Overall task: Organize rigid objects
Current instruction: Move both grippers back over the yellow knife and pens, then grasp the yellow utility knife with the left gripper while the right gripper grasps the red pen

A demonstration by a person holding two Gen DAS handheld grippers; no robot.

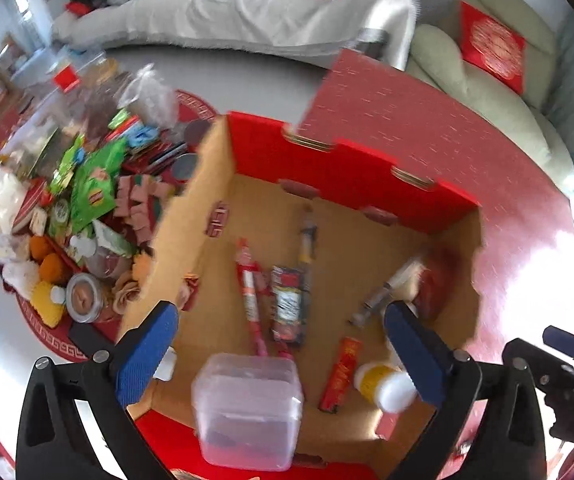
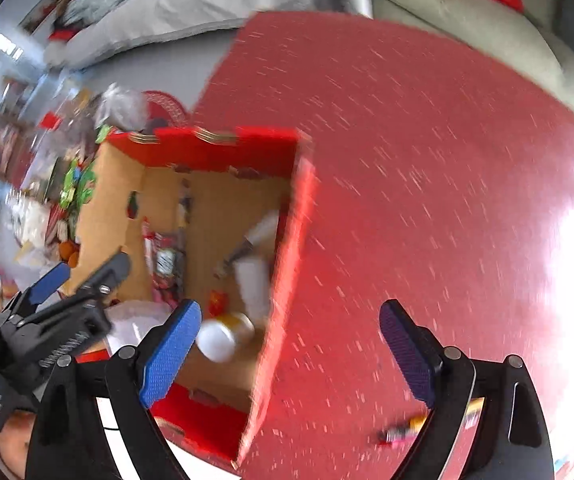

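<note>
In the box (image 1: 457,216), one clear tub (image 1: 249,406).

A home living room: a long sofa draped in a pale grey cover (image 1: 247,12) runs along the far side, and a light green upholstered armchair (image 1: 483,92) carries a red cushion with a gold pattern (image 1: 491,46). Snack packets and jars (blurred) crowd a round red patterned mat (image 1: 59,344) on the floor.
</note>
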